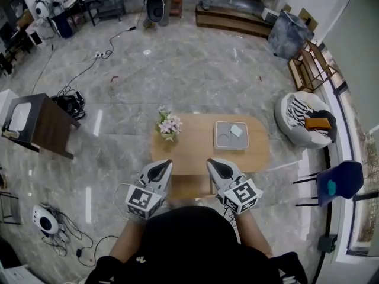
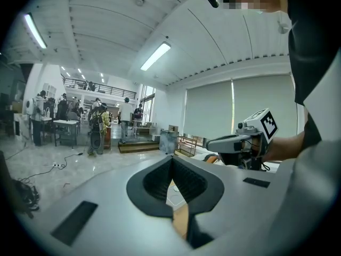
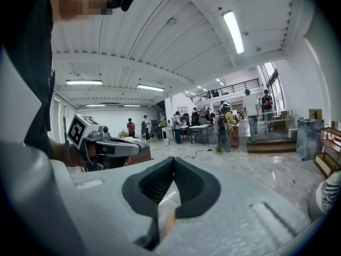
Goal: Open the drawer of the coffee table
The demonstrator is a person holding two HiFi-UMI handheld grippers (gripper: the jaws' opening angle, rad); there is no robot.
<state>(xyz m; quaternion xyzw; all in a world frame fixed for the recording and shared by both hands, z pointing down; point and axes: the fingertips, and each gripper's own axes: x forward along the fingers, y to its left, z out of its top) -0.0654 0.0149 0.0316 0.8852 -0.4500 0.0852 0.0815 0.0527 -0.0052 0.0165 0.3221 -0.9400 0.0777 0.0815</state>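
Note:
The wooden coffee table [image 1: 195, 152] stands just in front of me in the head view. A vase of flowers [image 1: 169, 125] and a grey tray [image 1: 231, 135] sit on it. Under its near edge a wooden drawer section [image 1: 190, 186] juts toward me. My left gripper [image 1: 167, 163] and right gripper [image 1: 210, 162] hover side by side over that near edge, both shut with nothing between the jaws. In the left gripper view the left gripper [image 2: 171, 160] has its pads pressed together, and the right gripper [image 2: 240, 142] shows beside it. The right gripper [image 3: 173, 161] is likewise closed and empty, with the left gripper [image 3: 104, 145] alongside.
A dark side table [image 1: 35, 123] stands at the left with cables [image 1: 71, 102] on the floor. A white beanbag seat [image 1: 305, 120] and a blue chair [image 1: 337, 179] are at the right. A white device [image 1: 44, 219] lies at my near left. People and desks are far off.

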